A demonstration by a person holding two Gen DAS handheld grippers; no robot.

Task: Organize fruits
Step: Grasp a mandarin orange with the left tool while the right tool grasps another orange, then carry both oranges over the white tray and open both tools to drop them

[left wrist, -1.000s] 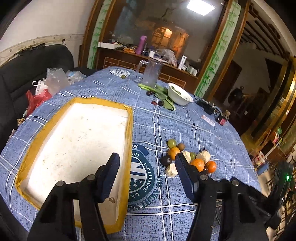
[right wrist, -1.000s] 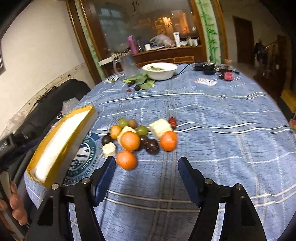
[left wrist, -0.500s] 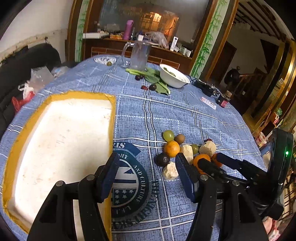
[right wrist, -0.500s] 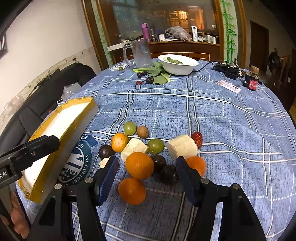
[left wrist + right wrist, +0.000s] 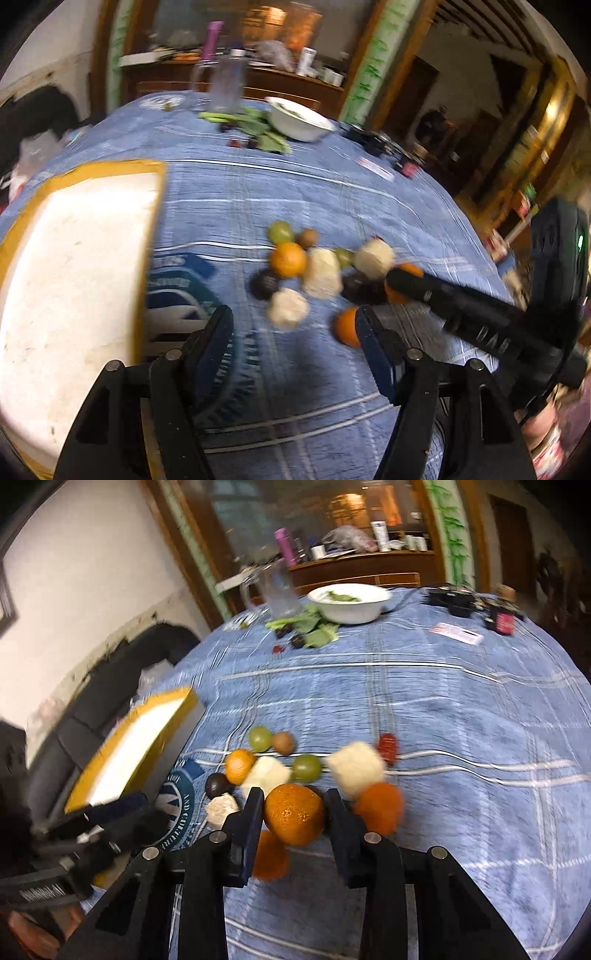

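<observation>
Only our right wrist view shows the orange [image 5: 293, 814] sitting low in the centre of the frame between the right gripper [image 5: 293, 821] fingers, which have narrowed onto its sides and seem to touch it, though blur hides the contact. In the left view, our left gripper [image 5: 293, 345] gapes wide and empty, below the fruit cluster [image 5: 321, 271]; the foam tray [image 5: 74, 258] fills the left.

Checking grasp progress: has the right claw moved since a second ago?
Yes. The right claw has advanced toward the white bowl at the table's far side, into the fruit pile; its fingers now flank a round orange.
</observation>
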